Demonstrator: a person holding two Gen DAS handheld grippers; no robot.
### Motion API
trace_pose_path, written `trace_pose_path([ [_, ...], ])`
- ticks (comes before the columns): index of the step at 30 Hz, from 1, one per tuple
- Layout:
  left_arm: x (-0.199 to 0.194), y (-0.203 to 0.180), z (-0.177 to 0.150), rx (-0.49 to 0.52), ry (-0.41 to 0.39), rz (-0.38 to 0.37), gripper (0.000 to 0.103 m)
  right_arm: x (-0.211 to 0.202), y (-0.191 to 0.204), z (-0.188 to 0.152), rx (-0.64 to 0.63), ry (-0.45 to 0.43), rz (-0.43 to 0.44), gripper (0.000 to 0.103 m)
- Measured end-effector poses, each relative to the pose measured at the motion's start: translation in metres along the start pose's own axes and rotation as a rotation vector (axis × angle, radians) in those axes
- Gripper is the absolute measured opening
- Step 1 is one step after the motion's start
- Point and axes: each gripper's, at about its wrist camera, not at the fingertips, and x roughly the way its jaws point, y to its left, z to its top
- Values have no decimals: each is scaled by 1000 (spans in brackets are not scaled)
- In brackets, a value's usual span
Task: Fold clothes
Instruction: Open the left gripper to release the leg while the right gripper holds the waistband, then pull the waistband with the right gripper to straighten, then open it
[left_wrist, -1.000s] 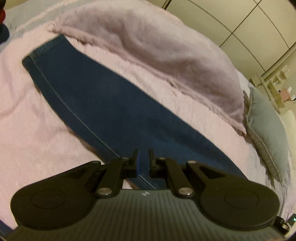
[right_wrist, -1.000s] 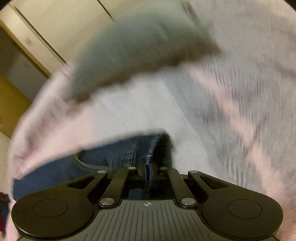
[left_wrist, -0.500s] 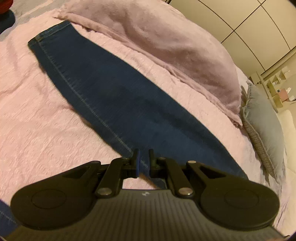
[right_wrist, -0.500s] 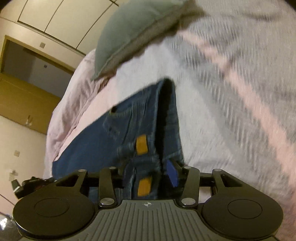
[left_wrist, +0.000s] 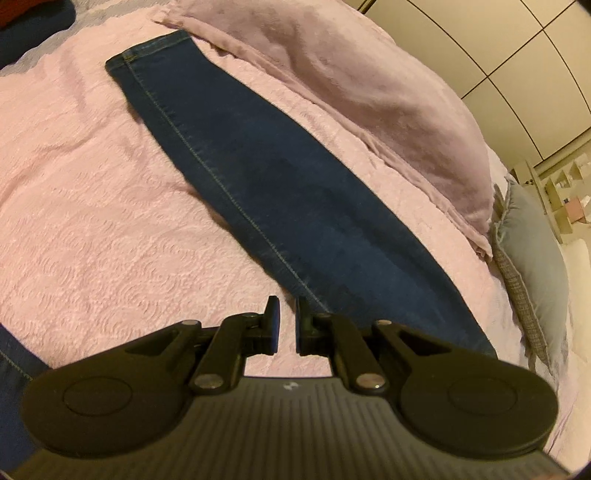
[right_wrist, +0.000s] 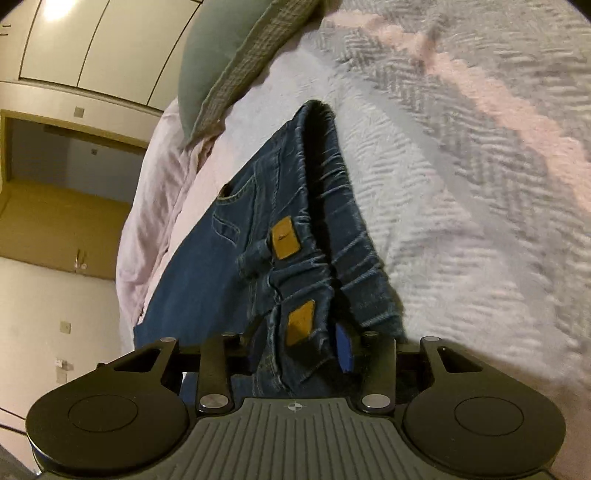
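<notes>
Flanking the jeans (left_wrist: 280, 192): a mauve blanket (left_wrist: 369, 92), a grey cushion (left_wrist: 532, 258).

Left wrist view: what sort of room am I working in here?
Most likely a bedroom. The jeans lie stretched out on a pink quilted bedspread, a grey-green pillow sits at the far edge, and tall panelled wardrobe doors line the wall behind.
</notes>
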Motion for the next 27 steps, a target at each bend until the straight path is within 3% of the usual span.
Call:
trace_pose_path([
  [1, 1, 1, -1, -2, 3, 1, 4, 1, 10, 0, -45, -16, -35, 3],
  [5, 2, 1, -5, 12, 11, -2, 4, -10, 52, -10, -218, -114, -152, 2],
  [7, 5, 2, -6, 20, 17, 4, 4, -20, 52, -17, -223, -168, -195, 1],
  [9, 9, 3, -8, 14, 31, 5, 4, -8, 32, -20, -175, -148, -279, 1],
  [12, 7, 4, -8, 32, 35, -3, 4, 10, 25, -23, -145, -154, -336, 1],
  [14, 2, 6, -9, 58, 28, -1, 4, 3, 29, -27, -118, -185, -345, 3],
  [17, -6, 18, -11, 48, 25, 14, 4, -12, 36, -35, -109, -203, -359, 17],
  [19, -13, 28, -14, 20, 21, 16, 4, -30, 36, -43, -95, -196, -342, 35],
  [24, -36, 52, -28, -14, 21, 35, 4, -64, 19, -81, -49, -123, -274, 35],
  [27, -48, 67, -37, -36, 27, 52, 4, -83, 8, -98, 11, -146, -236, 35],
])
